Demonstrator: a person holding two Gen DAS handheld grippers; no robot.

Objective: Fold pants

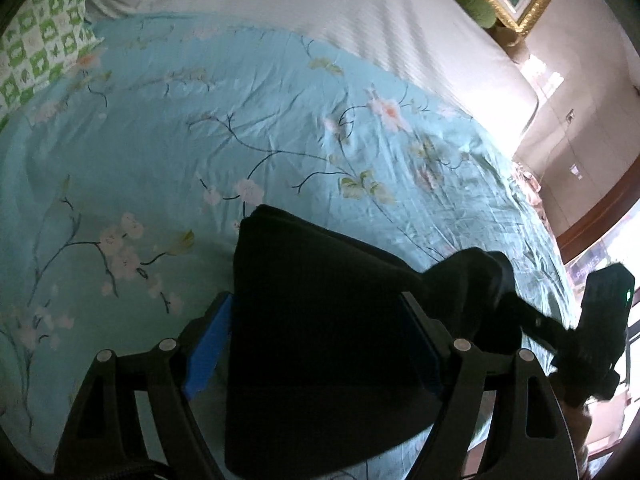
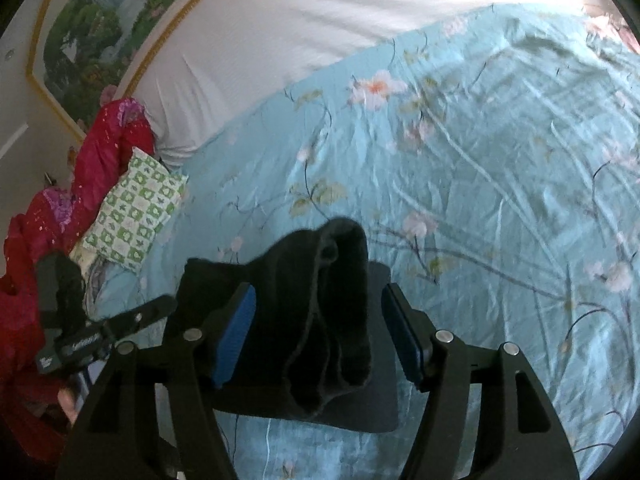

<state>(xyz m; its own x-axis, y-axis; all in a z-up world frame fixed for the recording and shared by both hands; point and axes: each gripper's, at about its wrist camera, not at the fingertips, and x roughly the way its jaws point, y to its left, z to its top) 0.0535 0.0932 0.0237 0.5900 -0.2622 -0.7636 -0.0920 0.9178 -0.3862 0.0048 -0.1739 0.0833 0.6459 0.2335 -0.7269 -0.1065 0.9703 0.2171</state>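
The black pants (image 1: 312, 248) lie folded into a thick stack on the light blue floral bedspread (image 1: 200, 120). My left gripper (image 1: 316, 300) hovers over them, open wide, its blue pads (image 1: 208, 352) level with the stack's two side edges. In the right wrist view a bunched end of the pants (image 2: 340, 264) rests on a flat folded layer (image 2: 380, 400). My right gripper (image 2: 318, 290) is open around that bunch, and a gap shows between the cloth and the right-hand pad (image 2: 404, 340).
A green-and-white checked pillow (image 2: 136, 208) and a heap of red cloth (image 2: 112, 144) lie at the bed's left edge. A white sheet (image 1: 320, 0) covers the far part. Behind it hangs a gold-framed painting (image 2: 80, 20). Blue bedspread (image 2: 480, 160) stretches to the right.
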